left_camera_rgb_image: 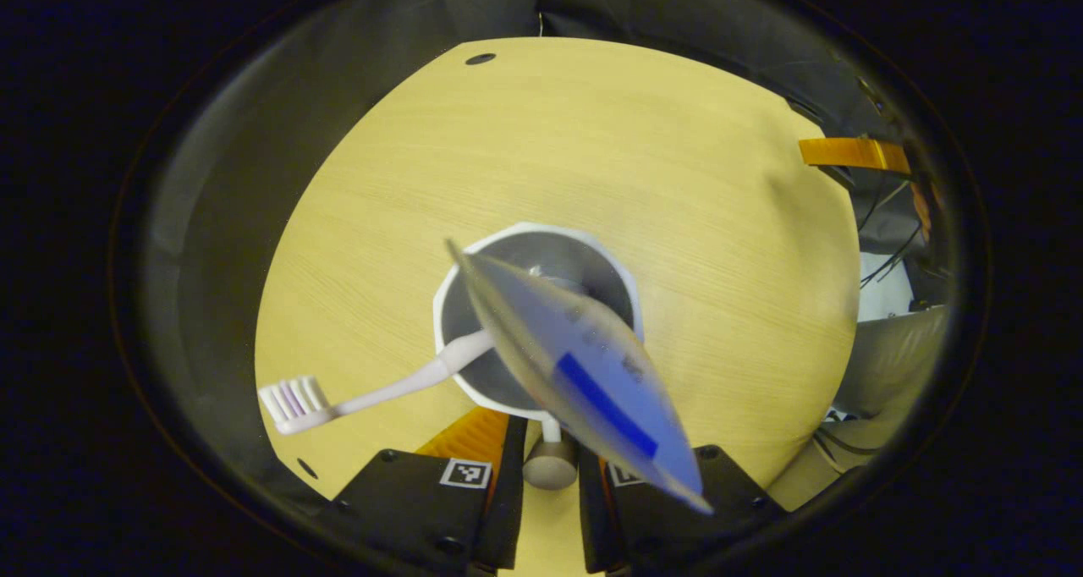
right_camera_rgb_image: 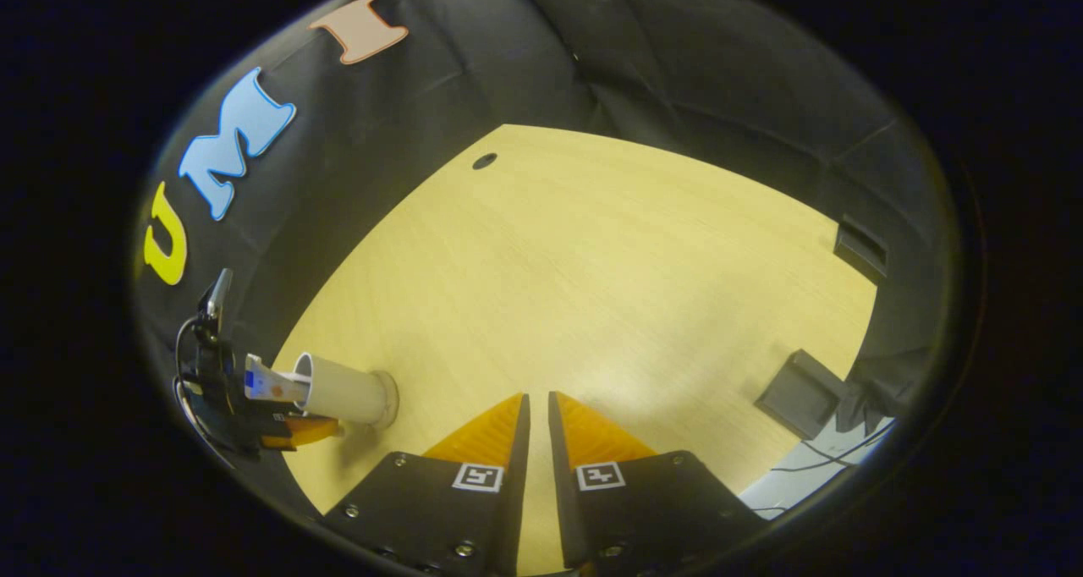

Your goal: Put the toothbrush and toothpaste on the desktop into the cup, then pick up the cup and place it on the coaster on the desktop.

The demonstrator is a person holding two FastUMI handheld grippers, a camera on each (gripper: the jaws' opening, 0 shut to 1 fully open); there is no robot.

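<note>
The toothpaste hangs tilted over the mouth of the cup, its cap end low beside the cup near my left gripper, its flat crimped end pointing up toward the camera. In the left gripper view the tube crosses in front of the jaws, so I cannot tell whether they press on it or how far they are open. The toothbrush already stands in the cup, its handle inside and its bristle head leaning out over the rim. The cup stands upright on the counter.

I judge the step in hand is to drop the toothpaste into the cup. To do it well I would bring the cap end over the opening, clear of the toothbrush handle, turn the tube more upright, and lower it before I let go, so it does not tip the cup or push the brush out.

In the right gripper view my right gripper holds nothing, its jaws nearly together with a narrow gap. The dark square coaster lies on the counter well apart from the cup.

I count one toothpaste, one toothbrush, one cup, one coaster.
</note>
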